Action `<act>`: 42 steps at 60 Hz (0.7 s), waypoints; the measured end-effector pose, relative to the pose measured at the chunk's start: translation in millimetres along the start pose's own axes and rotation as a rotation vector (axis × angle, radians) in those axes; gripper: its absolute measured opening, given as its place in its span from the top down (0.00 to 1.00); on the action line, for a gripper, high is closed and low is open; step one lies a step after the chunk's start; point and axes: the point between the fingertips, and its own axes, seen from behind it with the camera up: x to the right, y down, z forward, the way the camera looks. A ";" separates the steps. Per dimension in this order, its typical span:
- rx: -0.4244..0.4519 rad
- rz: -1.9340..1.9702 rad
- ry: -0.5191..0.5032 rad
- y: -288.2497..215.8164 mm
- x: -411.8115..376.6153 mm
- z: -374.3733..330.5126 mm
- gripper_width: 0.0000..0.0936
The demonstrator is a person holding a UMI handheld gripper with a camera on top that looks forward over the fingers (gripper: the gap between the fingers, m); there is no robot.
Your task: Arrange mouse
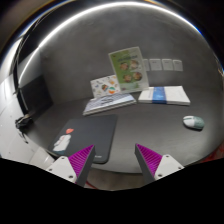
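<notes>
A pale mouse (193,122) lies on the dark table (150,125), far off to the right of my fingers and beyond them. A dark grey mouse mat (92,133) lies just ahead of my left finger. My gripper (113,160) is open and empty, its magenta pads (82,155) wide apart above the table's near edge.
A stack of white books (165,95) lies at the back right. An open booklet (108,102) lies behind the mat, with a leaflet (127,68) propped upright behind it. A black monitor (36,95) stands at the left. Small items (62,143) lie left of the mat.
</notes>
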 end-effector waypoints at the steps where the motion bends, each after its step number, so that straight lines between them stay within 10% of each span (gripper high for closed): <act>1: 0.000 0.002 0.024 -0.1 6.6 -0.1 0.12; 24: -0.018 0.083 0.397 -0.4 152.1 -15.2 0.12; 42: -0.054 -0.017 0.464 -8.2 303.6 -23.9 0.10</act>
